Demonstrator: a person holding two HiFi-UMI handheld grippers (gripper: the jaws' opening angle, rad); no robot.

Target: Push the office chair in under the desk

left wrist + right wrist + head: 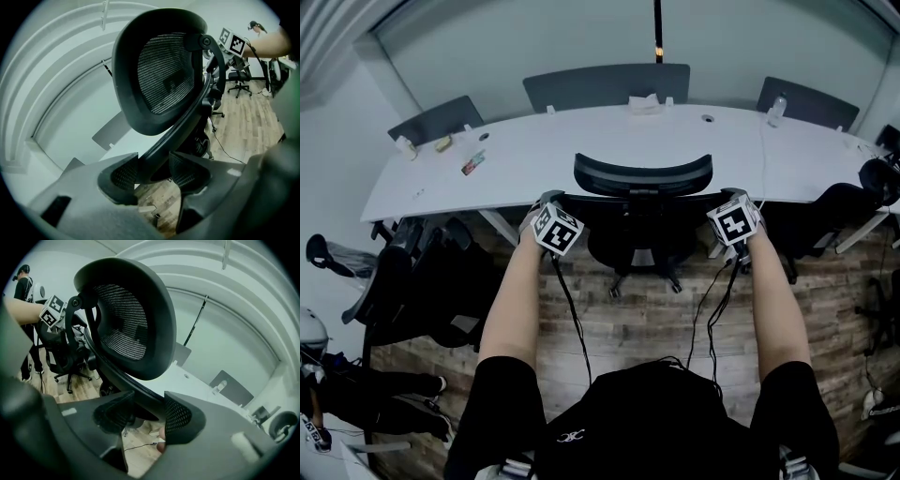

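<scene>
Nearest the person: left gripper (151, 172) clamped on a dark frame bar at one side of the office chair (642, 202) backrest, jaws closed against either face of the bar. Right gripper (146, 414) was clamped the same way on the matching bar at the other side, with nothing else between its pads. The chair stood on the wood floor (647, 319) facing the desk (581, 155). Its seat appeared partly under the top, and its backrest was just short of the near edge. My judgement for the push: drive both hands forward evenly so the castors run straight and the chair does not swivel. Keep both grips firm so the bars do not slide through, watch that the armrests clear the underside of the top, and stop as the backrest meets the edge. Containers, farther off on the desk: a bottle (776, 109) at far right, contents not readable. A pale box-like item (646, 102) sat at far middle, possibly tissues, unconfirmed. Beyond the desk stood more chairs (606, 86).
</scene>
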